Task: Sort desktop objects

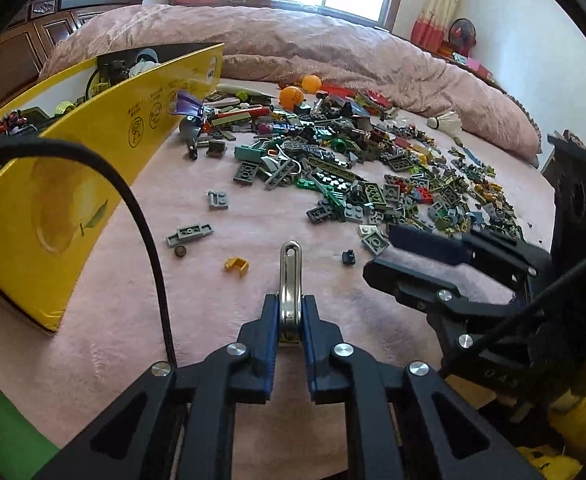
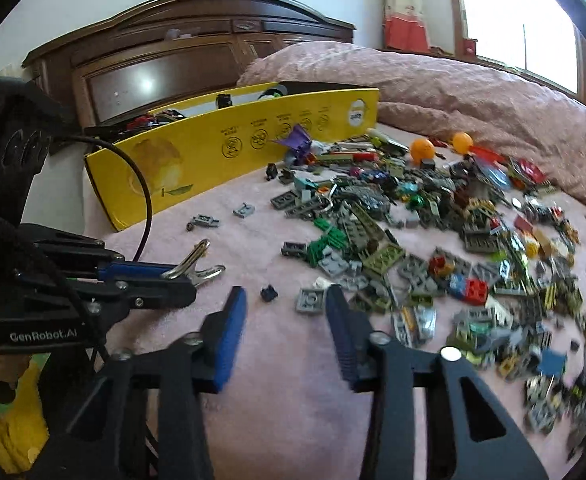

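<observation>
Your left claw (image 1: 291, 312) is clamped on a metal clip (image 1: 291, 280), pads tight on its sides, loop end sticking out fwd at centre frame. In the right wrist view the same clip (image 2: 195, 264) shows at mid left, pinched in that claw and held just above the pink bedspread (image 2: 277, 420).

Your right claw (image 2: 285, 324) is apart w/ nothing btwn the pads. A small black piece (image 2: 269, 293) and a grey plate (image 2: 311, 301) lie just ahead of it, neither touched.

Further out: the brick pile (image 1: 373, 184) fills centre to right of the left view, w/ two orange balls (image 1: 291, 97) at its far edge and a shuttlecock (image 1: 447, 122) toward upper right. The yellow box (image 1: 73, 184) runs along the left side, open top, already w/ bits inside.

Step in hand, as I read it: clip is picked, drop-off pending. Next move prob. calls for you to swing the left claw left and up over the box wall, clear the rim, then release. Watch the black cable (image 1: 149, 232) hanging btwn claw and box. Right claw looks set for the black piece or grey plate; needs to drop lower and centre on one first.
</observation>
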Available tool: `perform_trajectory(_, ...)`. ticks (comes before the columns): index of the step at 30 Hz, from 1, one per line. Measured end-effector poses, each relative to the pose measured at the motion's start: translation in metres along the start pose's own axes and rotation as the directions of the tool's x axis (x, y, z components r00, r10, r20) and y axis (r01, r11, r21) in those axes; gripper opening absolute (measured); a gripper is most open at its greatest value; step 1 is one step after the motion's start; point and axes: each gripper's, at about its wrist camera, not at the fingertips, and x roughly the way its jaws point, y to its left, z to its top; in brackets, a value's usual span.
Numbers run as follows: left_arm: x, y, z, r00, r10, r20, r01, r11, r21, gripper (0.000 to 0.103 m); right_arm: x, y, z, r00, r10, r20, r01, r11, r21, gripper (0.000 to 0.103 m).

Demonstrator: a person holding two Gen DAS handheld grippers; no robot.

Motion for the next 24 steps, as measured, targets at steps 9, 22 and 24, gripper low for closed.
perform_trajectory(9, 0.003, 0.006, -0.001, 0.999, -0.030, 0.018, 0.030, 0.999, -0.026, 0.011, 0.007, -0.004, -0.001, 0.998, -0.064, 0.000, 0.064, 0.998, 0.030, 0.010)
perform_trajectory(22, 0.002, 0.005, -0.003, 0.999, -0.012, 0.039, 0.013, 0.999, -0.032, 0.012, -0.013, 0.012, -0.002, 0.994, -0.100, 0.042, 0.100, 0.995, -0.013, 0.003)
perform_trajectory(24, 0.002, 0.006, -0.004, 0.999, -0.009, 0.041, 0.011, 0.999, -0.037, 0.012, -0.008, 0.010, -0.002, 0.995, -0.098, 0.028, 0.098, 0.995, -0.004, 0.004)
